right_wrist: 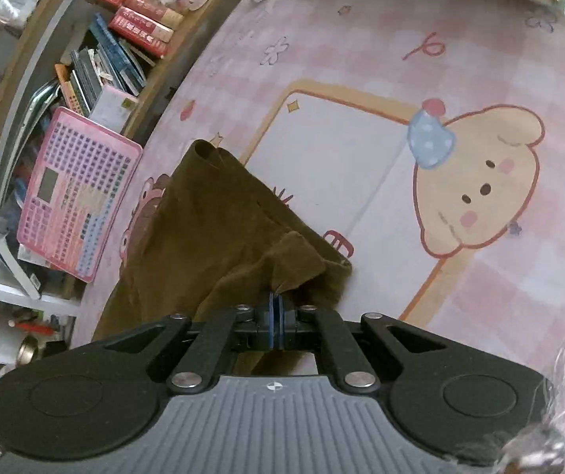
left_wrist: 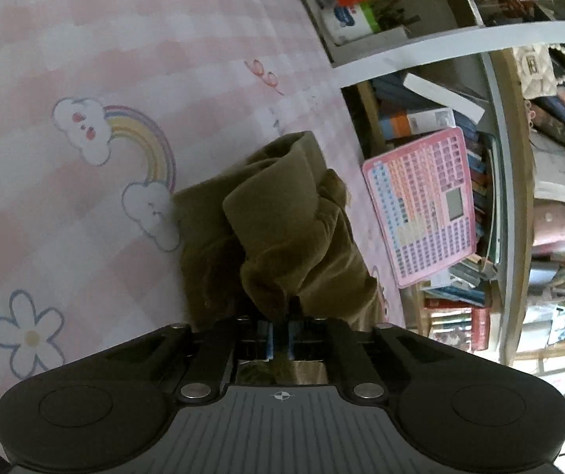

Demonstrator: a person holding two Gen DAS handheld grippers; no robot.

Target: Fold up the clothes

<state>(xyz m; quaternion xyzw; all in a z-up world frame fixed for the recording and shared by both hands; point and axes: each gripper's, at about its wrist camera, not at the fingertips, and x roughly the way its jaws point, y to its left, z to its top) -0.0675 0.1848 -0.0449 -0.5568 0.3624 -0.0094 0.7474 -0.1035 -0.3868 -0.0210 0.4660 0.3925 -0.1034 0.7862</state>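
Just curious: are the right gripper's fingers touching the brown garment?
Touching. In the right wrist view, the right gripper is shut on a fold of the brown garment.

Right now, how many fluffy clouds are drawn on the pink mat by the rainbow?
2: one cloud at the rainbow's upper-left end, the other cloud at its lower end, touching the brown garment. More may be hidden under it.

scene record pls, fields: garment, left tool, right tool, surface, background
garment: olive-brown velvety cloth, bunched and partly lifted off the mat
left tool: shut on a fold of the cloth
right tool: shut on an edge of the cloth
surface: pink checked cartoon-print mat, with rainbow, clouds and a puppy drawing
background: pink keyboard-style toy board leaning on a bookshelf of books beside the mat
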